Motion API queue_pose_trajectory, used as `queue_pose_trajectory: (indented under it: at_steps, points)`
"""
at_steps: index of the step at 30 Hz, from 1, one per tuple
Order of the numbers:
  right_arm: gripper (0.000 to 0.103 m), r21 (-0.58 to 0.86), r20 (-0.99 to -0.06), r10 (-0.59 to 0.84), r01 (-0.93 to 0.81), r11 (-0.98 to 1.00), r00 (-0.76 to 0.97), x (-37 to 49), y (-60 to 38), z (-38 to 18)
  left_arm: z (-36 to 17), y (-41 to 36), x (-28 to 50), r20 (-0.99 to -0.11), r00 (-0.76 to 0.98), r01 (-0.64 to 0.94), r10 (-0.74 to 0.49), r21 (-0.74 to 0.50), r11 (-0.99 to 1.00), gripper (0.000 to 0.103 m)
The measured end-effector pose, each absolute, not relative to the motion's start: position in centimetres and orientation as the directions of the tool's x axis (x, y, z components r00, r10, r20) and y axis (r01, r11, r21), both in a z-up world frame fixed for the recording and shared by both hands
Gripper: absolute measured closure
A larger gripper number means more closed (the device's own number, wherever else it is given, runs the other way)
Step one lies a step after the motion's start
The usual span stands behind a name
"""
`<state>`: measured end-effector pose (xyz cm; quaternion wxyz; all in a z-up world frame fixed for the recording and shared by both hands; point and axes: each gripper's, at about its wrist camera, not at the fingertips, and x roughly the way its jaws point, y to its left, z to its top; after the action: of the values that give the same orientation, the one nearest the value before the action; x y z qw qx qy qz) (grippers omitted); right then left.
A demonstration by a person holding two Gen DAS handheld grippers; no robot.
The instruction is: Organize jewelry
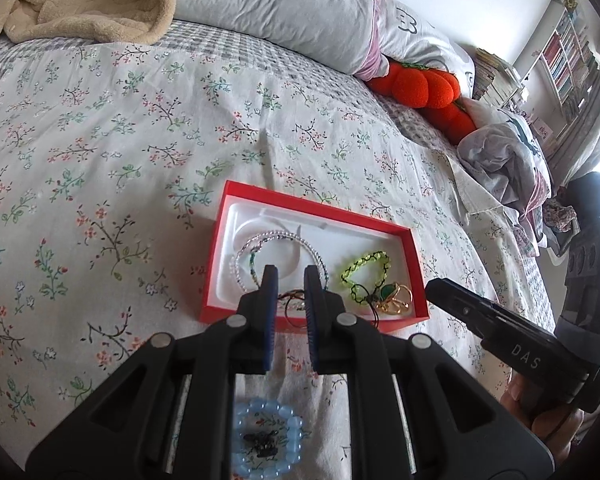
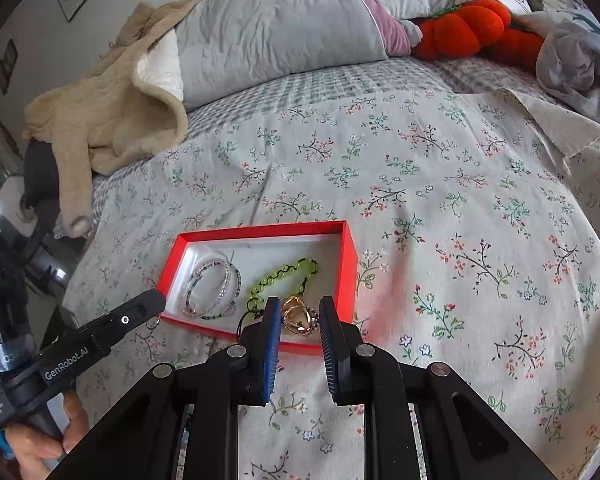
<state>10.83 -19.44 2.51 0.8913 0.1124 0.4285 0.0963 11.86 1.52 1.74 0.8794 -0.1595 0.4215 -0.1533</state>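
A red box [image 1: 414, 268] with a white lining lies on the floral bedspread, also in the right wrist view [image 2: 350, 264]. In it lie clear beaded bracelets [image 1: 256, 246] [image 2: 210, 290], a yellow-green bracelet [image 1: 364, 272] [image 2: 284, 274], gold rings [image 1: 398, 304] [image 2: 298, 316] and a thin dark-red cord loop [image 1: 296, 312]. My left gripper [image 1: 291, 280] is open and empty above the box's near edge. My right gripper [image 2: 300, 312] is open and empty over the gold rings. A light blue bead bracelet [image 1: 268, 440] lies on the bedspread below the left gripper.
A grey pillow [image 2: 284, 28], a beige blanket [image 2: 112, 112] and an orange plush toy [image 2: 464, 28] lie at the head of the bed. Crumpled bedding [image 1: 500, 160] lies at the right. The floral bedspread [image 2: 460, 220] spreads around the box.
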Motion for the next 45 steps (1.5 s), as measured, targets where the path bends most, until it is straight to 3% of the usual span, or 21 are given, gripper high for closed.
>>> queue_pose_trajectory:
  at_steps: [10, 15, 23, 25, 27, 28, 41, 42, 43, 45]
  points:
    - [0.083, 0.287, -0.736, 0.289, -0.105, 0.952, 0.612, 12.8, -19.0, 1.1, 0.4, 0.5, 13.1, -0.701, 0.599, 0.138, -0.386, -0.385, 0.913, 0.088]
    - [0.083, 0.257, -0.739, 0.274, -0.118, 0.959, 0.616, 13.3, -18.5, 1.1, 1.5, 0.6, 11.9, -0.718, 0.604, 0.151, -0.347, -0.324, 0.934, 0.078]
    - [0.083, 0.228, -0.747, 0.261, -0.134, 0.964, 0.612, 13.8, -17.8, 0.9, 2.2, 2.1, 9.8, -0.769, 0.578, 0.122, -0.272, -0.248, 0.961, 0.070]
    - [0.083, 0.234, -0.738, 0.266, -0.134, 0.963, 0.620, 13.6, -17.8, 1.2, 2.3, 2.3, 9.2, -0.779, 0.570, 0.114, -0.263, -0.242, 0.964, 0.065]
    - [0.083, 0.235, -0.739, 0.266, -0.133, 0.963, 0.619, 13.4, -17.7, 1.5, 2.4, 2.4, 8.7, -0.786, 0.566, 0.108, -0.249, -0.229, 0.967, 0.048]
    - [0.082, 0.238, -0.741, 0.271, -0.137, 0.962, 0.615, 13.3, -17.6, 1.6, 2.5, 2.4, 8.5, -0.789, 0.564, 0.102, -0.243, -0.225, 0.969, 0.045]
    - [0.077, 0.192, -0.798, 0.246, -0.154, 0.969, 0.551, 9.7, -17.1, 1.9, 1.4, 4.1, 6.1, -0.849, 0.487, 0.035, -0.205, -0.216, 0.976, 0.027]
    - [0.072, 0.173, -0.806, 0.227, -0.150, 0.973, 0.547, 9.3, -17.1, 1.9, 1.4, 4.2, 5.8, -0.851, 0.485, 0.035, -0.200, -0.209, 0.977, 0.026]
    - [0.055, 0.163, -0.814, 0.212, -0.139, 0.977, 0.541, 8.9, -17.1, 1.8, 1.3, 4.3, 5.6, -0.854, 0.484, 0.033, -0.194, -0.203, 0.979, 0.025]
    - [0.039, 0.174, -0.822, 0.210, -0.118, 0.978, 0.529, 8.0, -17.6, 1.5, 0.8, 4.7, 5.2, -0.862, 0.474, 0.023, -0.180, -0.192, 0.981, 0.024]
